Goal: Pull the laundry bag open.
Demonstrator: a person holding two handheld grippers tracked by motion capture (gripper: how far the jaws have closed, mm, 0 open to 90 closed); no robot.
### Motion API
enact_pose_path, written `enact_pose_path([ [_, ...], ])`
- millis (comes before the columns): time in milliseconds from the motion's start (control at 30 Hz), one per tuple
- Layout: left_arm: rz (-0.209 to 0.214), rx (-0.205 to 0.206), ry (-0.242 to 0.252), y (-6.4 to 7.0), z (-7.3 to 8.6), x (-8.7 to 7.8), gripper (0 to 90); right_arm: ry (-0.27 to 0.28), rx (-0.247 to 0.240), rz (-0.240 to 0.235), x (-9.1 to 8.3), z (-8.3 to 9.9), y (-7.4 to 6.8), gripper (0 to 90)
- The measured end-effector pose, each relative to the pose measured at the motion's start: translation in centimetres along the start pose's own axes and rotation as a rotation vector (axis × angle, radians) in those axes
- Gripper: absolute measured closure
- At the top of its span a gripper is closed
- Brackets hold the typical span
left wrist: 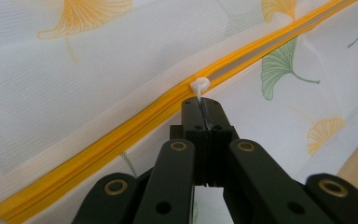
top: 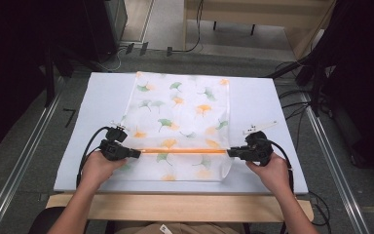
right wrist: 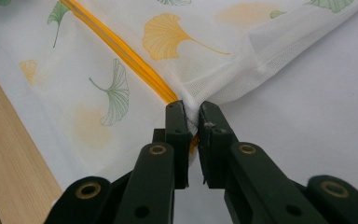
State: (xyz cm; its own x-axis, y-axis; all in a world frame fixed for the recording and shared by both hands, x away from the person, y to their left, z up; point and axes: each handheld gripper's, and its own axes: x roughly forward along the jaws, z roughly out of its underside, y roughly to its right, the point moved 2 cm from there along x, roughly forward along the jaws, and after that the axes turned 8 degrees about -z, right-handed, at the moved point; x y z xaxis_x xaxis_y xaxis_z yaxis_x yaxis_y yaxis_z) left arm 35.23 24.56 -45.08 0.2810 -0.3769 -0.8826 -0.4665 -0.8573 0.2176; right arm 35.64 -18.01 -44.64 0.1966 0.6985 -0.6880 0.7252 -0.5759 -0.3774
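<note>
White sheeting (top: pixel 102 97) covers the wooden table (top: pixel 185 207), and on it lies a sheer mesh bag (top: pixel 180 105) printed with green and orange ginkgo leaves, flat and roughly centred, its far edge towards the back of the table. An orange zipper (top: pixel 182 151) runs straight across the bag near the person's side. The person's forearms come in from the near edge, one gripper in each hand, at opposite ends of the zipper.

The left gripper (left wrist: pixel 204 109) has its jaws pressed together on the small white zipper pull (left wrist: pixel 199 86), which sits on the zipper track; in the left gripper view the track looks parted beyond the pull and joined behind it. The right gripper (right wrist: pixel 192 121) pinches the bag's side edge where the zipper ends, with white mesh and a sliver of orange caught between its nearly closed jaws. Cables (top: pixel 90 146) trail from both grippers. Grey floor (top: pixel 24 141) surrounds the table.
</note>
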Motion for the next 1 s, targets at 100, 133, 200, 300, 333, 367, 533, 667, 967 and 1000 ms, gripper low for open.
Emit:
enact_pose_path([
  [100,0.007,-0.025,0.014,-0.4,0.2,-0.5,90.0,0.000,0.001,-0.001,0.0,0.0,0.0,85.1],
  [133,0.003,-0.026,0.013,-0.7,0.4,-0.7,90.0,0.000,0.000,-0.002,0.0,0.0,0.0,85.1],
  [200,-0.013,-0.031,0.014,-1.1,0.6,-1.0,90.0,0.001,-0.001,-0.001,0.0,0.0,0.0,85.0],
  [300,-0.022,-0.042,0.010,-1.7,0.9,-1.4,90.0,0.001,-0.001,-0.001,0.0,0.0,0.0,85.1],
  [333,-0.022,-0.047,0.012,-1.9,1.1,-1.6,90.0,0.001,-0.002,-0.001,0.0,0.0,0.0,85.0],
  [367,-0.024,-0.051,0.014,-2.1,1.2,-1.8,90.0,0.000,0.002,-0.001,0.0,0.0,0.0,85.0],
  [533,-0.013,-0.077,0.027,-3.0,1.8,-2.4,90.0,-0.004,0.000,-0.002,0.1,0.0,0.0,85.1],
  [667,0.006,-0.102,0.054,-3.1,2.0,-2.6,90.0,-0.006,-0.001,-0.001,0.1,0.0,0.0,85.0],
  [967,-0.001,-0.096,0.042,-3.1,1.9,-2.5,90.0,-0.009,-0.003,0.001,0.2,0.0,0.0,85.1],
  [1000,0.000,-0.097,0.043,-3.1,1.9,-2.5,90.0,-0.009,-0.003,0.000,0.2,0.0,0.0,85.1],
])
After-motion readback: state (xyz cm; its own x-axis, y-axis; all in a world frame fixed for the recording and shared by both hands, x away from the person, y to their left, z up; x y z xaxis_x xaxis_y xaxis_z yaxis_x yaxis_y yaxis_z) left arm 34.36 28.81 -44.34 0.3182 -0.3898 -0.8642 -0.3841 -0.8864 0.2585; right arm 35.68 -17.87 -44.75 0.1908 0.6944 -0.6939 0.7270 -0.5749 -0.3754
